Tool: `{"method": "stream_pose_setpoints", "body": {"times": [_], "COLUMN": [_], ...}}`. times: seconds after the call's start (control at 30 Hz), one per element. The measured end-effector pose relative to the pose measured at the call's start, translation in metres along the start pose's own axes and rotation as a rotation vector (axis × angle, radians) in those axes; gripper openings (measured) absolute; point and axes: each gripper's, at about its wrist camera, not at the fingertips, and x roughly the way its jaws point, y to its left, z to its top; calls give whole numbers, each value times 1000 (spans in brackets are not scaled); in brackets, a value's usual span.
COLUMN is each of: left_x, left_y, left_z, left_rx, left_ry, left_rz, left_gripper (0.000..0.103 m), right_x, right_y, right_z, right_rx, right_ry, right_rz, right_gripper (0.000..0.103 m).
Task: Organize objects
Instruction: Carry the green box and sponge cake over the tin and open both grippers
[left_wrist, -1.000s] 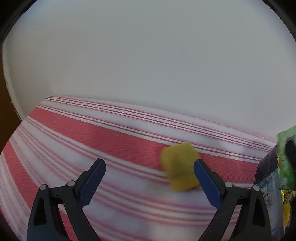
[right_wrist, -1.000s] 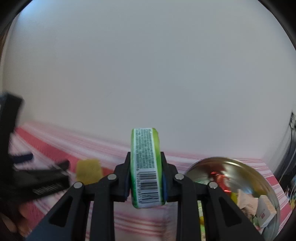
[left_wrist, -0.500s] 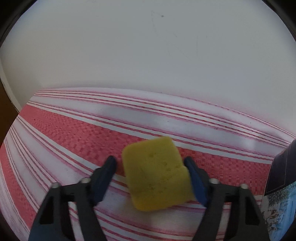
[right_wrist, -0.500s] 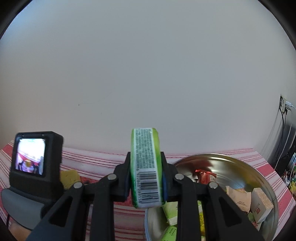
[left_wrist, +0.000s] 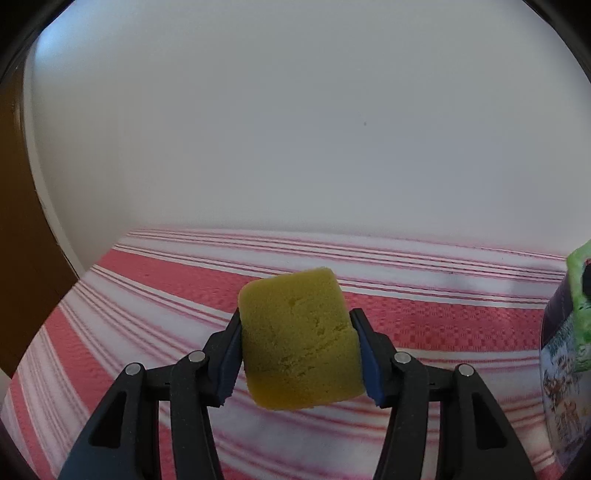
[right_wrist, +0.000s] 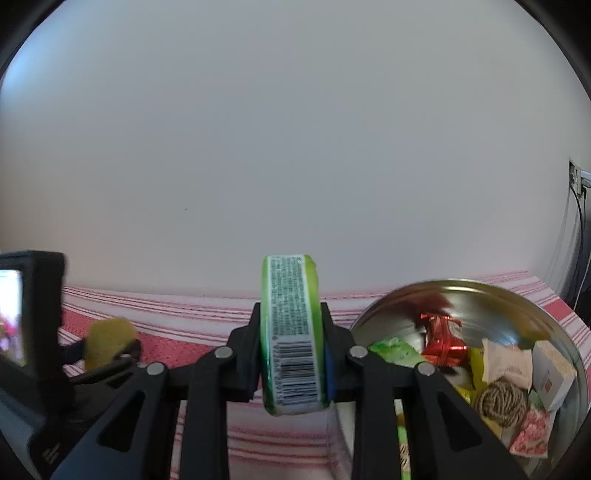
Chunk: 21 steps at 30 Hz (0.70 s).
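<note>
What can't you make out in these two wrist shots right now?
- Left wrist view: the underside of the yellow sponge is hidden, so contact with the striped cloth is unclear.
- Left wrist view: the printed container is cut off by the right edge.
- Right wrist view: the print on the green pack is too small.

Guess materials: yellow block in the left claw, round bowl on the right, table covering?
Yellow block: looks like sponge foam, matte, with a pitted porous face and rounded corners. Bowl: likely steel or similar metal, polished; its inner wall mirrors the wrappers inside. Table covering: seems woven cloth or woven plastic, red and white stripes, fine checked weave visible; which, I cannot tell.
</note>
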Motion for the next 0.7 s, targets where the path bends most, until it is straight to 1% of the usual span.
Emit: {"method": "stream_pose_setpoints", "body": {"times": [0.13,0.2,0.3,0.43,0.47,0.5,0.57,0.7], "left_x": [-15,-18,-24,-30,-39,-42,-60,-65], "left_y": [11,4,6,24,16,18,7,7], "left_z": [-6,-11,-10,-17,-19,-21,-26,-31], "left_rx": [6,7,5,-7,-12,-18,-24,-37], "left_ry": [-25,-25,-33,-46,-48,-52,-62,-66], "left_rz": [-6,-17,-31,-50,-49,-50,-48,-54], "left_gripper": [57,57,57,57,57,57,57,57], "right_x": [-12,-23,-35,-49,-53,-58,-61,-70], "right_y": [7,13,12,13,16,21,20,21], "right_z": [-8,-11,-16,-23,-24,-24,-25,-27], "right_rx": [-14,-24,-13,-16,-18,-18,-16,-19], "right_ry": [1,-8,-15,-27,-27,-25,-19,-16], "right_rz": [-8,-14,-20,-44,-45,-45,-45,-52], "right_gripper": [26,26,26,26,26,26,26,26]}}
